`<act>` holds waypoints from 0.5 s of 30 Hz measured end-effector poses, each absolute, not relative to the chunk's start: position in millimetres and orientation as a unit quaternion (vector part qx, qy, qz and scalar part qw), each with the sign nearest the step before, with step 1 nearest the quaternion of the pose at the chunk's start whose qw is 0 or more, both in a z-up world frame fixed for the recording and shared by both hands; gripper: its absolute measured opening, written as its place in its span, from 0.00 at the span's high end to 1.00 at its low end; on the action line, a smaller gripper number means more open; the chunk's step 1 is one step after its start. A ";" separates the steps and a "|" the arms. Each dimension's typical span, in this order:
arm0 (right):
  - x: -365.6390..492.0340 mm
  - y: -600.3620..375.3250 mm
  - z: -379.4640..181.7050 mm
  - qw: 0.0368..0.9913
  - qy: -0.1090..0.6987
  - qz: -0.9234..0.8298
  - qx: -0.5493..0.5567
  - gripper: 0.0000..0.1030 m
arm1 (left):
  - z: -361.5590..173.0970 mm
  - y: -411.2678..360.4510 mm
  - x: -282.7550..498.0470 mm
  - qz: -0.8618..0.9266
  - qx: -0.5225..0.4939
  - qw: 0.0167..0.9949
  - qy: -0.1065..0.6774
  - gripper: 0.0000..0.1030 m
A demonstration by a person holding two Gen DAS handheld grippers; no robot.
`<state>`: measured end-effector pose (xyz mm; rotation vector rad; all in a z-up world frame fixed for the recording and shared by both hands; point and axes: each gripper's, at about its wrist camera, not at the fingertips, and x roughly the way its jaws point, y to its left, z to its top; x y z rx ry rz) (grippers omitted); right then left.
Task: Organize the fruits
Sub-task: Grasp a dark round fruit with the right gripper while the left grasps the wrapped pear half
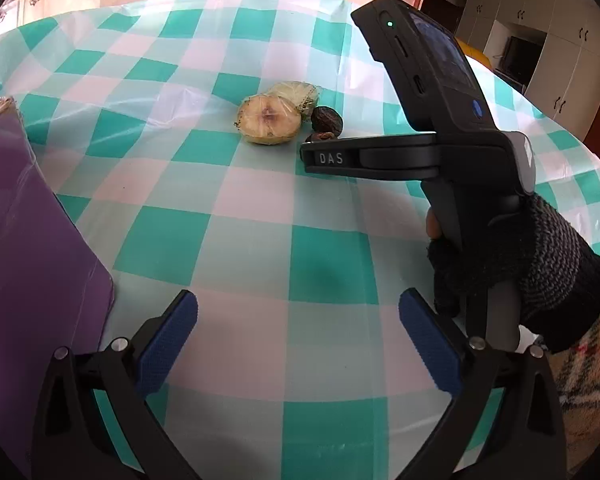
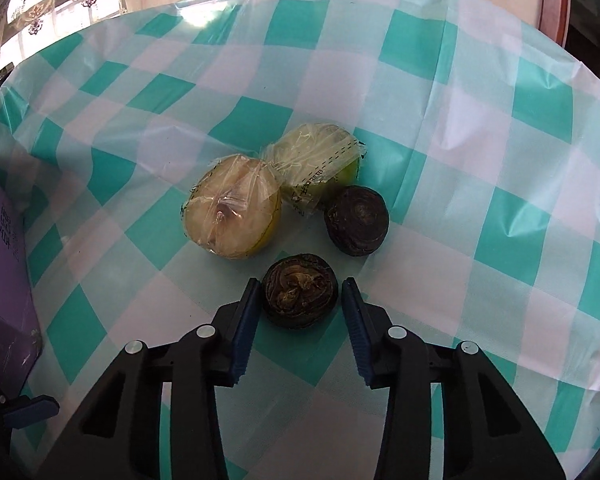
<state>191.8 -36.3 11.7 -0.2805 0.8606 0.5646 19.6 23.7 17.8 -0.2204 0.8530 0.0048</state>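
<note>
Four fruit pieces lie together mid-table. A film-wrapped pale cut half (image 2: 230, 212) faces up, a second wrapped pale piece (image 2: 320, 160) sits behind it, and a dark wrinkled round fruit (image 2: 356, 220) lies to their right. My right gripper (image 2: 300, 286) is shut on a dark cut fruit half (image 2: 300, 296), a blue pad on each side of it, low on the cloth. In the left wrist view the same cluster (image 1: 269, 120) lies ahead, with the right gripper (image 1: 312, 158) reaching in from the right. My left gripper (image 1: 300, 298) hovers open above bare cloth, nothing between its fingers.
A teal-and-white checked plastic cloth (image 1: 220, 220) covers the round table. A purple box (image 1: 20, 260) stands at the left edge, close to the left gripper. A gloved hand (image 1: 540, 272) holds the right gripper. Cabinets (image 1: 560, 60) stand beyond the table's far right.
</note>
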 end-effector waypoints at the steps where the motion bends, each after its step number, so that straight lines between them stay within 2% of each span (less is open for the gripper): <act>1: 191.6 -42.3 12.2 0.864 0.412 0.263 -0.123 0.64 | 17.1 25.5 24.3 0.007 -0.112 0.903 0.416 0.02; 10: 208.5 -150.0 11.1 0.889 0.422 0.157 0.082 0.64 | 21.0 23.7 100.1 0.059 -0.143 0.901 0.406 0.02; 15: 206.8 -159.3 10.4 0.888 0.417 0.162 0.109 0.64 | 19.3 34.0 156.3 0.085 -0.153 0.896 0.408 0.02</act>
